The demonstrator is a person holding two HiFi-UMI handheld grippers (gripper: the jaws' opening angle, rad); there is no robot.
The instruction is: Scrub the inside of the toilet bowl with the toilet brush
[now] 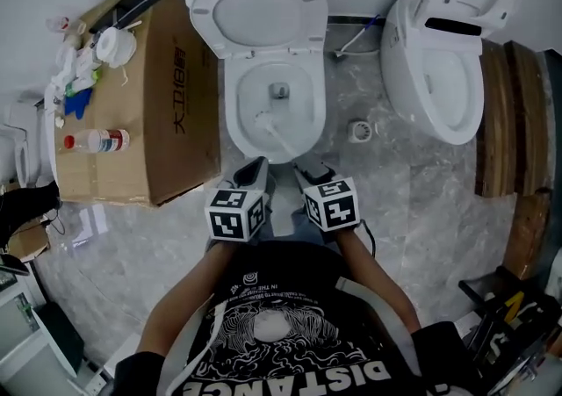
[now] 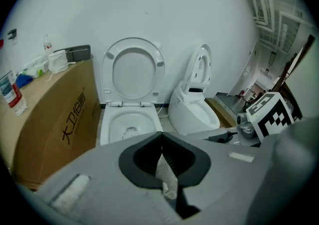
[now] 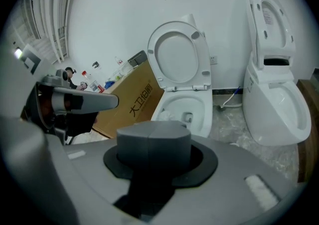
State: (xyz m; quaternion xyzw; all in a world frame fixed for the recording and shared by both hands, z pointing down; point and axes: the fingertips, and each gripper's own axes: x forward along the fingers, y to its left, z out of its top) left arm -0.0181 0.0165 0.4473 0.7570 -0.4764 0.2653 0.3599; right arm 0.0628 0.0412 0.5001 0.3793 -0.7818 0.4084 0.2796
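Observation:
A white toilet point(image 1: 235, 126) with seat and lid raised stands in the middle of the head view. The white toilet brush point(image 1: 270, 128) rests inside its bowl, handle leaning toward the front rim. My left gripper point(image 1: 255, 166) and right gripper point(image 1: 305, 175) hover side by side just in front of the bowl's front edge, both shut and holding nothing, apart from the brush. The left gripper view shows the shut left gripper point(image 2: 161, 139) below the bowl point(image 2: 130, 121). In the right gripper view the right gripper point(image 3: 153, 141) is pressed together, with the bowl point(image 3: 187, 107) beyond.
A large cardboard box point(image 1: 171, 78) with bottles and rags on top stands left of the toilet. A second white toilet point(image 1: 443, 65) is at the right, with wooden planks point(image 1: 509, 118) beyond it. A floor drain point(image 1: 358, 131) and a hose point(image 1: 356, 39) lie between the toilets.

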